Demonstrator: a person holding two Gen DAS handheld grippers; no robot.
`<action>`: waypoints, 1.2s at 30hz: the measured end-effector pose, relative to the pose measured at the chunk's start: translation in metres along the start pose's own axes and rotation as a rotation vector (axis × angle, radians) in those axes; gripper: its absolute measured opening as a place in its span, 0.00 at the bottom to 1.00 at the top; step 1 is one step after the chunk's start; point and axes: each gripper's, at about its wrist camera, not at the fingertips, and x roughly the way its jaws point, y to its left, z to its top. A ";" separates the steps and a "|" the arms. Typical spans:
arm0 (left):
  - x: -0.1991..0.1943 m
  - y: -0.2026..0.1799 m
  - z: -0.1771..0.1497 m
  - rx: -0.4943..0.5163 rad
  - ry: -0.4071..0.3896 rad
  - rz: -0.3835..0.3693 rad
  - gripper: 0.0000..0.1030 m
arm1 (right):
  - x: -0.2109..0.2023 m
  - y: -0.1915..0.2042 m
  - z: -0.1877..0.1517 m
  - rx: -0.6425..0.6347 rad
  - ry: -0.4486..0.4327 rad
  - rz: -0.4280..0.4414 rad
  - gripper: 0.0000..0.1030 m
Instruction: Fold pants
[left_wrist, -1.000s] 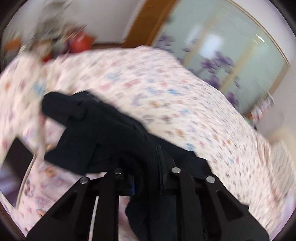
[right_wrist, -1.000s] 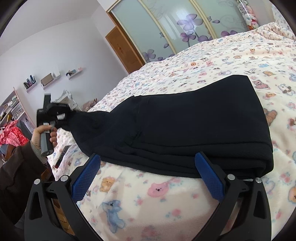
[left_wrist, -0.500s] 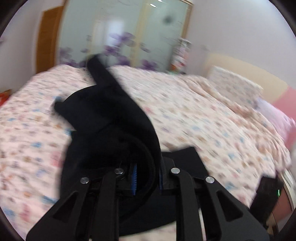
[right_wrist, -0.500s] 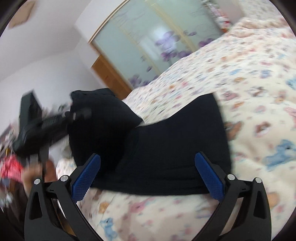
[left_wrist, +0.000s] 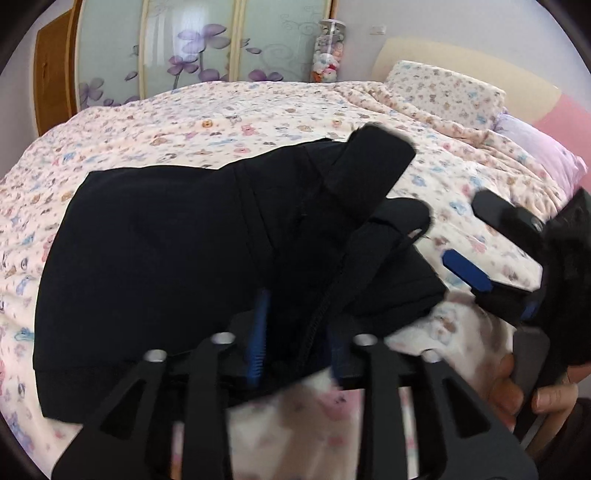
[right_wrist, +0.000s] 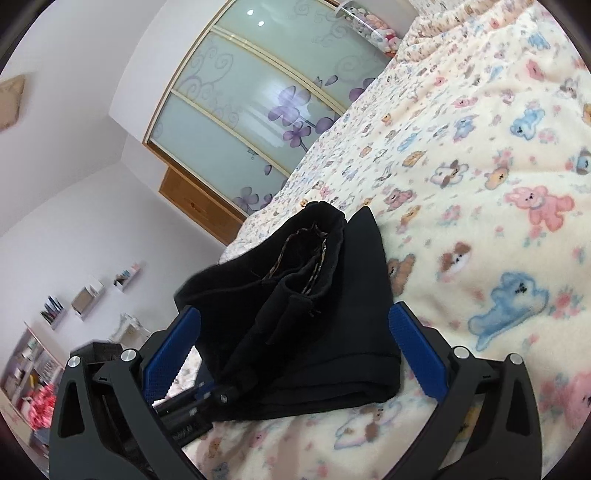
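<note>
The black pants (left_wrist: 177, 251) lie folded on the bear-print bedspread (left_wrist: 229, 110). My left gripper (left_wrist: 295, 332) is shut on the waistband end of the pants (left_wrist: 373, 236), which it holds over the folded part. In the right wrist view the pants (right_wrist: 325, 306) sit between my right gripper's fingers, with the waistband opening on top. My right gripper (right_wrist: 295, 354) is open, its blue pads (right_wrist: 417, 347) on either side of the pants without touching them. It also shows in the left wrist view (left_wrist: 491, 251), to the right of the pants.
The bed fills most of both views, with a pillow (left_wrist: 447, 88) and a pink pillow (left_wrist: 546, 155) at its head. A sliding wardrobe with purple flowers (right_wrist: 273, 103) stands behind the bed. Wall shelves (right_wrist: 88, 299) hang at the left.
My left gripper has swung the pants' waistband end over and across onto the folded part. My right gripper has moved in around the near end of the pants and stayed open.
</note>
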 end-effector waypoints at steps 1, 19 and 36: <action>-0.006 -0.002 -0.003 -0.003 -0.015 -0.039 0.66 | -0.001 -0.001 0.001 0.012 0.001 0.014 0.99; -0.043 0.074 -0.039 -0.286 -0.111 0.330 0.98 | 0.025 0.021 -0.005 0.084 0.210 -0.073 0.86; -0.037 0.063 -0.039 -0.204 -0.115 0.362 0.98 | 0.050 0.026 -0.001 -0.078 0.181 -0.272 0.33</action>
